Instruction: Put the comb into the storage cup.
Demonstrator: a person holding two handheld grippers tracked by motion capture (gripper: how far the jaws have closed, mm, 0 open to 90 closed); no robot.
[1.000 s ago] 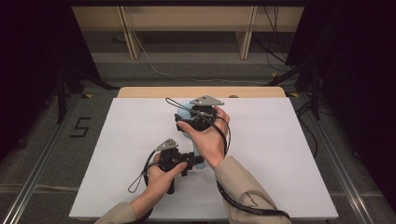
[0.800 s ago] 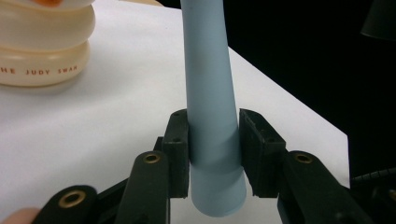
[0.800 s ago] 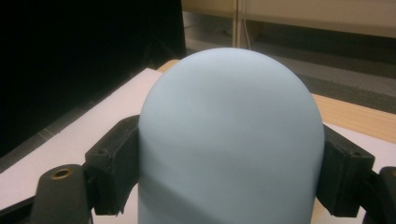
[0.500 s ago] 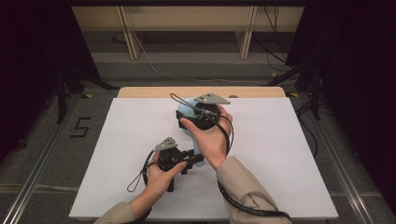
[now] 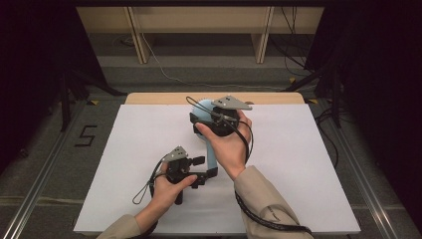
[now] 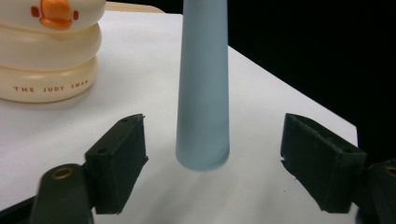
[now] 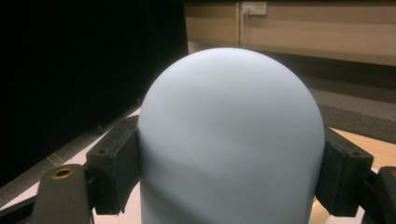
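A pale blue tool with a domed head (image 7: pixel 231 140) and a tapering handle (image 6: pixel 203 93) lies across the white table top (image 5: pixel 308 164). My right gripper (image 7: pixel 231 177) is shut on the head, its pads pressing both sides; from above, my right gripper (image 5: pixel 219 122) shows under the hand, with the blue head (image 5: pixel 203 109) beside it. My left gripper (image 6: pixel 210 140) is open: its jaws have just been opening, and the handle stands between them with clear gaps on either side. In the high view my left gripper (image 5: pixel 206 168) straddles the handle's end (image 5: pixel 211 155).
A cream ringed duck toy (image 6: pixel 46 56) lettered "THE JUDY SWAN" stands on the table beyond my left jaw. The table's wooden back edge (image 5: pixel 149 98) lies behind, with shelving legs and cables on the floor. Dark drop-offs flank the table.
My left gripper's jaws have spread apart off the blue handle, which now sits free between them. The right hand with the blue head has barely shifted.
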